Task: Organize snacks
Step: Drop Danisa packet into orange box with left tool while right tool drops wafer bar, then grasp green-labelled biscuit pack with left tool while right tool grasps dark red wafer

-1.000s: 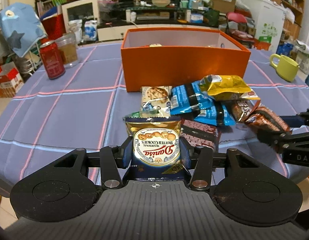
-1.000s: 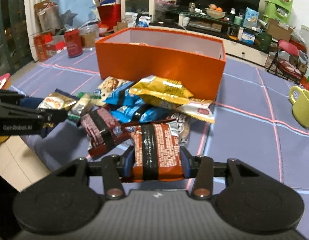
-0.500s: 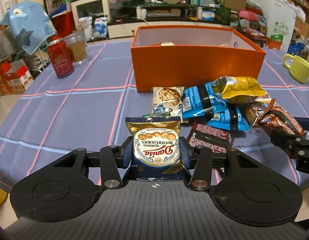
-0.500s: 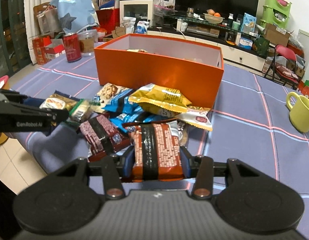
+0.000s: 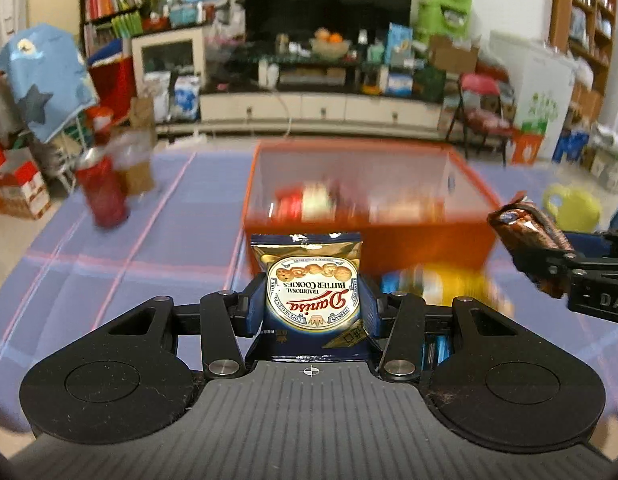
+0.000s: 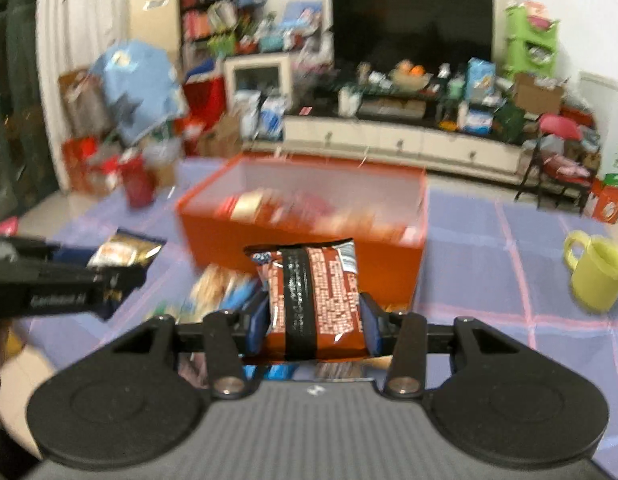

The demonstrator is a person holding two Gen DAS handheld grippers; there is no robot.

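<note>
Cookies first: from the left wrist view, the left gripper is clamped on a butter cookie packet, which stands upright between the blue pads, label upside down toward the camera. Straight ahead of the fingers sits the orange box, open at the top, with blurred snacks inside it. Just ahead and to the right of the fingers, low beside the box's near wall, lie blurred yellow and blue snack packets. Farther right, the right gripper reaches in from the edge, closed on a brown snack packet. Ahead to the left stands a red can on the purple striped tablecloth.

From the right wrist view, the right gripper pinches the brown snack packet between its pads, a black band running down the packet's middle. The orange box lies directly ahead, its near wall just beyond the packet. To the left, the left gripper enters from the side with the cookie packet in its grasp. Below and left of the fingers, the loose packets lie blurred. Well to the right sits a yellow mug.
</note>
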